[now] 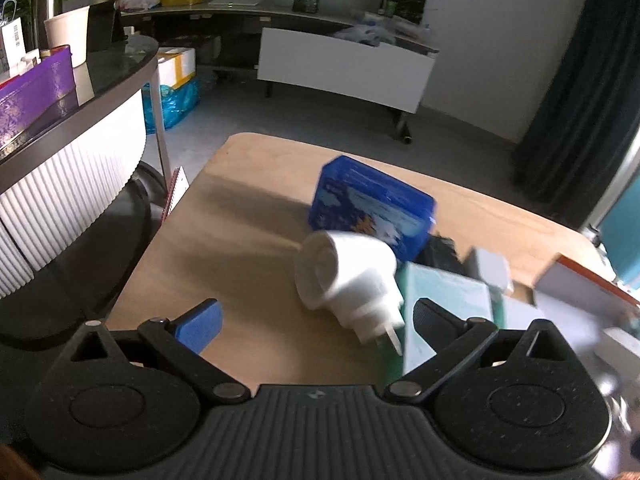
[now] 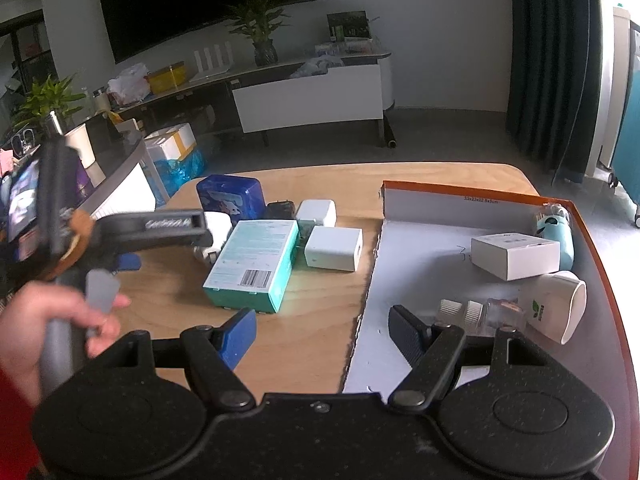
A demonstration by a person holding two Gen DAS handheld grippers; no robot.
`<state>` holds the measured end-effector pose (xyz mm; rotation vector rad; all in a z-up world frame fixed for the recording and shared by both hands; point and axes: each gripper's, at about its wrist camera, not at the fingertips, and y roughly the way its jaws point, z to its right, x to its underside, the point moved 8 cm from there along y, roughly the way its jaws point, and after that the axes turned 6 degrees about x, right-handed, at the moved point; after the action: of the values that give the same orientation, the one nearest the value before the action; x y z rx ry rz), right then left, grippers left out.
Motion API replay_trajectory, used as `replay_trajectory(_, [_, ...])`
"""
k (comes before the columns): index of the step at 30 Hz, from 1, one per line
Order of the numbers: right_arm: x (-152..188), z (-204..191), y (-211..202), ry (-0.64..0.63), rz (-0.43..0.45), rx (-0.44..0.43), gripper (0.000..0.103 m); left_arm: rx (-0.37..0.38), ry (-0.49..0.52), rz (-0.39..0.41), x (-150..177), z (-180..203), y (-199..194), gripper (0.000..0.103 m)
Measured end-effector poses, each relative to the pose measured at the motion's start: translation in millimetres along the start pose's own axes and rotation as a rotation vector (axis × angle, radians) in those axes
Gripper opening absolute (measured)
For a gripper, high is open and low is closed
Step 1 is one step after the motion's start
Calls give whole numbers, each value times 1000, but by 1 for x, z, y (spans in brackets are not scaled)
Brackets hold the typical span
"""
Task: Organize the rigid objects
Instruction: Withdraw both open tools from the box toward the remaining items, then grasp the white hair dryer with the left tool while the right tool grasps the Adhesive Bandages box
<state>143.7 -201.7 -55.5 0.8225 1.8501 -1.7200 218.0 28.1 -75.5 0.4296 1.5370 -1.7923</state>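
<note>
My left gripper (image 1: 316, 322) is open just above the wooden table (image 1: 224, 248), and a white plug-in device (image 1: 348, 276) lies on its side just ahead of the fingers. Behind that stands a blue tin (image 1: 372, 212); to the right lies a teal box (image 1: 444, 304). My right gripper (image 2: 324, 334) is open and empty over the edge of an orange-rimmed cardboard tray (image 2: 460, 194). The right wrist view shows the teal box (image 2: 256, 264), the blue tin (image 2: 232, 196), two white adapters (image 2: 334, 248) (image 2: 316, 212) and a black item (image 2: 280, 210) clustered on the table.
The tray holds a white box (image 2: 516, 254), a light-blue bottle (image 2: 558, 234), a tipped paper cup (image 2: 556, 306) and small clear bottles (image 2: 472, 312). A hand (image 2: 60, 320) holds the left gripper's handle. A curved counter (image 1: 80, 152) stands left of the table.
</note>
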Motion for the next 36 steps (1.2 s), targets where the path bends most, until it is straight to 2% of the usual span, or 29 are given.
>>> replay_trajectory(4, [1,2,7,4,-12,2,87,-3,-34,-30,-7,-2,19,103])
replay_trajectory(8, [2,2,15,2,-29,1,87,1,2,-12,-11,0,26,103])
replay_trajectory(10, [2,0,18,-2,-32,1,87,1,13,-39,-8,-3,30,97])
replay_trajectory(12, [1,-2,20,-3,-35,-3,87,18,42,-28,-5,-3,28,89])
replay_trajectory(13, [1,-4,22,-5,-36,-4,87,16,67,-20,-2,-3,26,84])
replay_trajectory(14, [0,-6,23,-7,-39,-7,87,17,92,-13,-1,-4,22,69])
replay_trajectory(15, [0,-8,25,-9,-43,-9,87,17,112,-9,0,-5,20,68])
replay_trajectory(19, [-3,-24,31,-31,-43,-29,87,66,110,-10,3,-13,12,67])
replay_trajectory(23, [-9,-42,42,-24,-48,-51,87,103,102,20,9,-21,-15,67])
replay_trajectory(27, [-19,-65,63,-8,-63,-57,87,103,112,54,21,-26,-45,67])
replay_trajectory(31, [-25,-83,92,-24,-89,6,88,88,98,56,22,-31,-52,67])
replay_trajectory(36, [-26,-90,126,42,-148,75,91,66,93,54,23,-40,-52,67])
